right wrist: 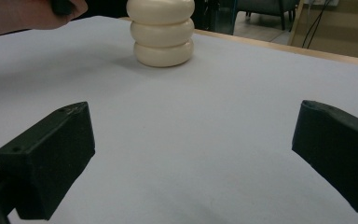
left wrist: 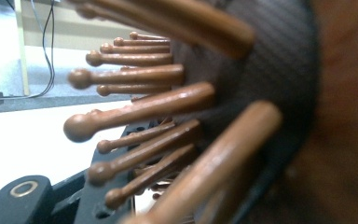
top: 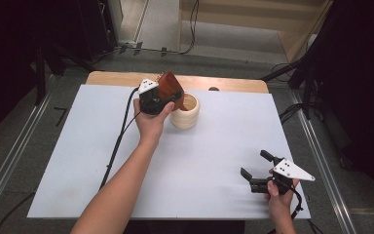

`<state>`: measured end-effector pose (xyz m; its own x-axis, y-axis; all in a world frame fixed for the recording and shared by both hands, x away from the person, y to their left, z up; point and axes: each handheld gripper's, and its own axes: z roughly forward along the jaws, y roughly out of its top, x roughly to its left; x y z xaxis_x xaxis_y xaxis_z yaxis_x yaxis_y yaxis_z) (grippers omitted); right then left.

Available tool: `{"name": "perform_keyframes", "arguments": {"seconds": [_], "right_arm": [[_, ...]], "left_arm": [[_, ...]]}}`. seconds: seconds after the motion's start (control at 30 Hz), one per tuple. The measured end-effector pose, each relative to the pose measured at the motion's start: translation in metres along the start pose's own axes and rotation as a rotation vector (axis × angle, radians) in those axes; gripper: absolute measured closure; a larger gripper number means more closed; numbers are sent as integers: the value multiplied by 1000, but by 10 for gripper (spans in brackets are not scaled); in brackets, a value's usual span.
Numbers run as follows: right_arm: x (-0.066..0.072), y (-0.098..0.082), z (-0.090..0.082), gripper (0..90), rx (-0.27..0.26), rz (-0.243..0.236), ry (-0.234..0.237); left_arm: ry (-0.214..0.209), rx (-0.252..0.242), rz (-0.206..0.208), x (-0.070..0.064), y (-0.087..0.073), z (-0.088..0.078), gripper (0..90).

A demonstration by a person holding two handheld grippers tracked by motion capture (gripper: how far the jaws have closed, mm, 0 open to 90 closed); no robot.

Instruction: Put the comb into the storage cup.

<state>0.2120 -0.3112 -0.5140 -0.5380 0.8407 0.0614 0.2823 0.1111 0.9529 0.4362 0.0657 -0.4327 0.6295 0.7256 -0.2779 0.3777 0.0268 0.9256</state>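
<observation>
A brown wooden hairbrush (top: 169, 84) is clamped in my left gripper (top: 167, 99), which is shut on it at the back of the table. The brush stands tilted just above the left rim of a cream ribbed cup (top: 187, 113). In the left gripper view its ball-tipped wooden pins (left wrist: 135, 109) and dark cushion sit very close to the camera, with one black jaw at the bottom left. My right gripper (top: 256, 164) rests open near the front right, nothing between its jaws (right wrist: 191, 149). It faces the cup (right wrist: 163, 32) across the table.
A white mat (top: 214, 146) covers most of the wooden table (top: 233, 85). The left gripper's cable (top: 119, 136) trails down the mat's left side. Dark stands and cables surround the table on the floor. The person's left hand (right wrist: 28, 16) shows at the top left of the right gripper view.
</observation>
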Motion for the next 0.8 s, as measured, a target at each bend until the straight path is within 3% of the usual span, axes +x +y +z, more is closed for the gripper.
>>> {"name": "perform_keyframes", "arguments": {"seconds": [0.2, 0.4, 0.8], "right_arm": [[0, 0, 0, 0, 0, 0, 0], [0, 0, 0, 0, -1, 2, 0], [0, 0, 0, 0, -4, -2, -1]], "left_arm": [[4, -10, -10, 3, -2, 3, 500], [8, -1, -62, 9, -2, 3, 458], [13, 20, -91, 19, -1, 1, 309]]}}
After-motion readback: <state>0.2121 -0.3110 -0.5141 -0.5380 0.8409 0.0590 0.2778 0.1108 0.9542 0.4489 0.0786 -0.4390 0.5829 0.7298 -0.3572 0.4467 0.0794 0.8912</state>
